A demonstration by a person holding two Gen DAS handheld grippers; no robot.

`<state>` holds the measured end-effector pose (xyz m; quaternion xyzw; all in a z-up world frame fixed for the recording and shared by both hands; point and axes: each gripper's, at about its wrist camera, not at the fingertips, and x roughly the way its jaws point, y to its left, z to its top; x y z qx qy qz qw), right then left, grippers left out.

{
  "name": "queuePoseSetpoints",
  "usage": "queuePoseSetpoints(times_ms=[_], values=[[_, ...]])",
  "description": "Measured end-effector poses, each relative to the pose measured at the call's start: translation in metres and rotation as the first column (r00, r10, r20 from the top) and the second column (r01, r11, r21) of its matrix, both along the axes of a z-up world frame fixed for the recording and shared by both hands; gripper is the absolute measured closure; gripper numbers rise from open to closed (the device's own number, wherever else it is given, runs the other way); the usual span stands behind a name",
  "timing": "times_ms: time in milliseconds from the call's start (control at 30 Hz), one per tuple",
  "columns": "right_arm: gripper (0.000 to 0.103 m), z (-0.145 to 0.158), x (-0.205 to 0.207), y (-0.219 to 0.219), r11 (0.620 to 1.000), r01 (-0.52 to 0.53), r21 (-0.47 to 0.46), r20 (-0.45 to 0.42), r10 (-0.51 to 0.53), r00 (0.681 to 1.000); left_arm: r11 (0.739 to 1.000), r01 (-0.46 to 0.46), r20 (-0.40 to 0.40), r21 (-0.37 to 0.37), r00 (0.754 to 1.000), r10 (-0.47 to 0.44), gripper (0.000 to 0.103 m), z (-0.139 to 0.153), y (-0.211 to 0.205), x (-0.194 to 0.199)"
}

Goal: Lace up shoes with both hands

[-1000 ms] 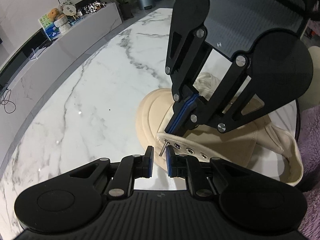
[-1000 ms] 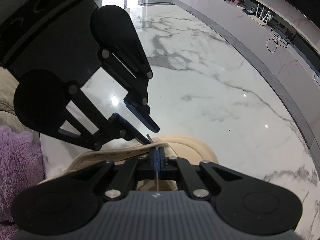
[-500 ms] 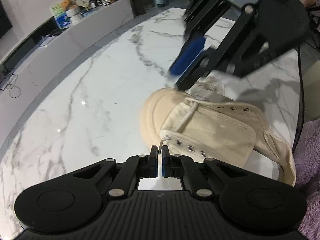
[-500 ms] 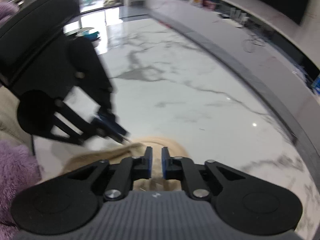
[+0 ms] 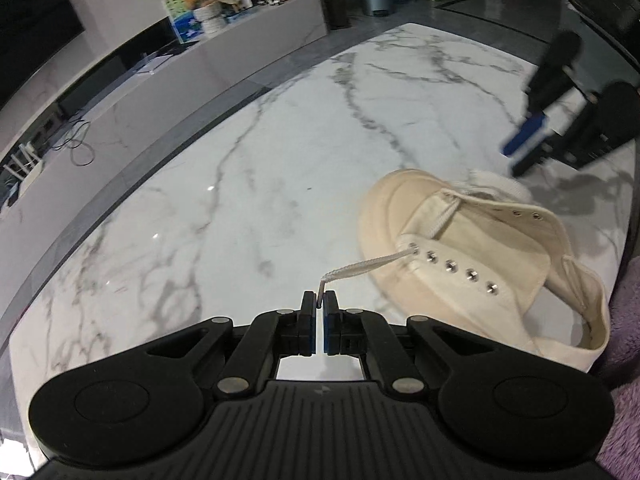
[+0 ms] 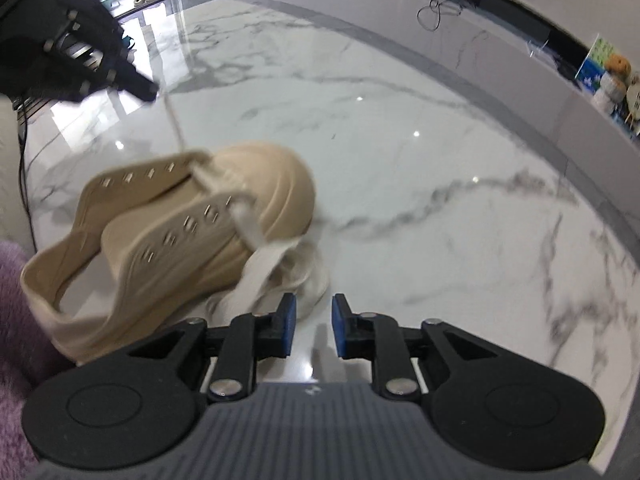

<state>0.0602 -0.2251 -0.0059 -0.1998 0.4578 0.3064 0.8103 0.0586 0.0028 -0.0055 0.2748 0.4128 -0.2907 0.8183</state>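
Observation:
A cream canvas shoe [image 5: 472,264] lies on the white marble table [image 5: 240,184], toe pointing away. My left gripper [image 5: 319,305] is shut on the tip of the white lace [image 5: 366,267], which runs taut out of the frontmost eyelet on the near side. The right gripper [image 5: 524,148] shows blurred at the upper right, apart from the shoe. In the right wrist view my right gripper [image 6: 314,318] is open and empty, just right of the shoe [image 6: 180,236]. A loose bunch of lace [image 6: 276,268] lies by the toe. The left gripper [image 6: 150,90] holds the lace up at the upper left.
A purple fluffy fabric [image 5: 624,320] lies at the table's near right edge. A grey counter [image 5: 200,52] with toys and boxes stands beyond the table. A dark cable [image 6: 22,140] runs along the left edge in the right wrist view.
My left gripper shut on the lace tip and pulled it left and back, drawing lace through the eyelet. My right gripper opened, let go and drew away to the right.

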Motion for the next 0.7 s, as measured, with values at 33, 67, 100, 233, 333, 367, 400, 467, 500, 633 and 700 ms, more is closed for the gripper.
queuePoseSetpoints(times_ms=[33, 67, 100, 233, 333, 367, 400, 467, 500, 633, 700], values=[[0.081, -0.003, -0.004, -0.002, 1.000, -0.002, 0.010, -0.009, 0.002, 1.000, 1.000, -0.004, 0.002, 0.003, 1.000, 0.004, 0.102, 0.001, 0.001, 0.000], [0.080, -0.005, -0.008, -0.003, 1.000, -0.002, 0.023, -0.019, 0.003, 1.000, 1.000, -0.007, 0.005, 0.007, 1.000, 0.007, 0.102, 0.001, 0.003, -0.001], [0.076, -0.006, -0.012, -0.003, 0.999, -0.003, 0.037, -0.028, 0.004, 1.000, 1.000, -0.010, 0.007, 0.010, 1.000, 0.010, 0.102, 0.002, 0.004, -0.001], [0.062, -0.011, -0.024, -0.002, 0.998, -0.004, 0.064, -0.042, 0.007, 0.999, 0.999, -0.033, 0.029, 0.018, 0.999, 0.032, 0.102, 0.009, 0.007, -0.002], [0.062, -0.014, -0.028, 0.000, 0.997, 0.003, 0.080, -0.052, 0.001, 0.999, 0.997, -0.071, 0.051, 0.020, 0.996, 0.070, 0.102, 0.016, 0.012, -0.001], [0.062, -0.014, -0.029, 0.000, 0.997, 0.004, 0.083, -0.050, 0.000, 0.999, 0.996, -0.085, 0.059, 0.022, 0.995, 0.083, 0.102, 0.019, 0.013, -0.001], [0.062, -0.014, -0.030, 0.000, 0.997, 0.006, 0.083, -0.044, -0.002, 0.999, 0.995, -0.099, 0.068, 0.028, 0.993, 0.097, 0.102, 0.021, 0.015, 0.000], [0.063, -0.014, -0.028, 0.001, 0.997, 0.017, 0.070, -0.028, -0.015, 0.999, 0.990, -0.134, 0.090, 0.043, 0.987, 0.130, 0.102, 0.025, 0.020, 0.002], [0.064, -0.015, -0.025, 0.001, 0.997, 0.030, 0.066, -0.027, -0.028, 0.999, 0.988, -0.150, 0.096, 0.042, 0.985, 0.145, 0.102, 0.026, 0.024, 0.004], [0.064, -0.015, -0.015, 0.000, 0.995, 0.059, 0.080, -0.025, -0.058, 0.998, 0.977, -0.207, 0.116, 0.048, 0.973, 0.200, 0.102, 0.032, 0.039, 0.012], [0.064, -0.016, -0.010, 0.003, 0.995, 0.060, 0.079, -0.024, -0.059, 0.998, 0.972, -0.230, 0.120, 0.051, 0.967, 0.223, 0.102, 0.034, 0.045, 0.015]])
